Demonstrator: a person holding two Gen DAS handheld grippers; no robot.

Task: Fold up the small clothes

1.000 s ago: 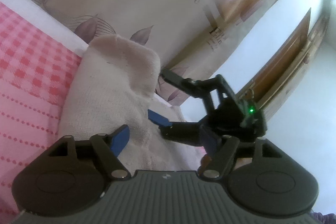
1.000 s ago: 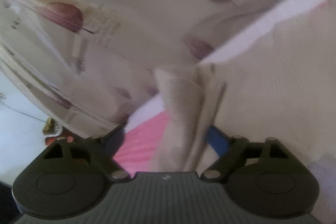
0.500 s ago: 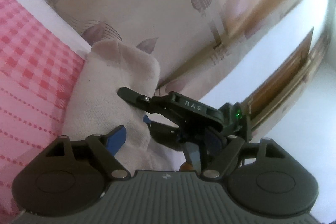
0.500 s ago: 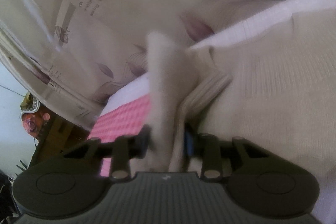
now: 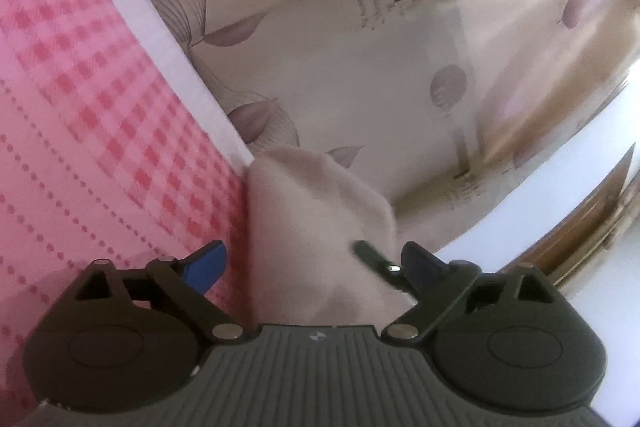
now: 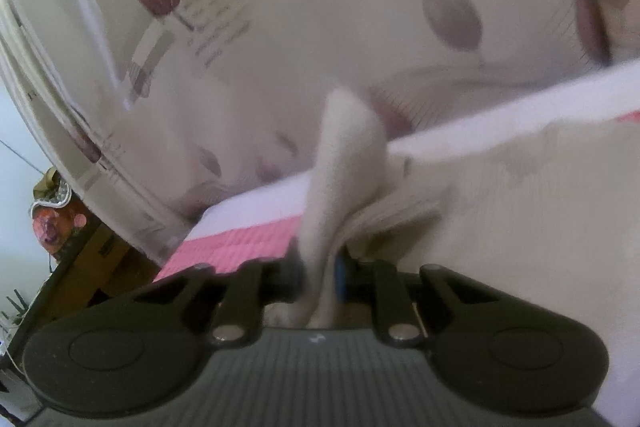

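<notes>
A small cream knit garment [image 5: 316,227] lies on the pink checked bed sheet [image 5: 80,87], near the sheet's white edge. My left gripper [image 5: 316,265] is open, its blue-padded fingers on either side of a raised fold of the garment. A tip of the right gripper's finger [image 5: 370,253] shows just in front of the left gripper's right finger. In the right wrist view my right gripper [image 6: 320,277] is shut on a pinched-up fold of the same garment [image 6: 344,163], which stands up between the jaws; the rest of the garment [image 6: 540,207] spreads to the right.
A cream curtain with leaf prints [image 5: 360,47] hangs close behind the bed. A white band of bedding [image 6: 500,111] runs along the sheet's edge. A wooden door frame [image 5: 592,219] is at the right. Furniture with clutter [image 6: 52,215] stands at the far left.
My right gripper closed on the garment's fold and lifted it. In the left wrist view the right gripper slid out of sight almost wholly, and the left gripper tilted toward the sheet.
</notes>
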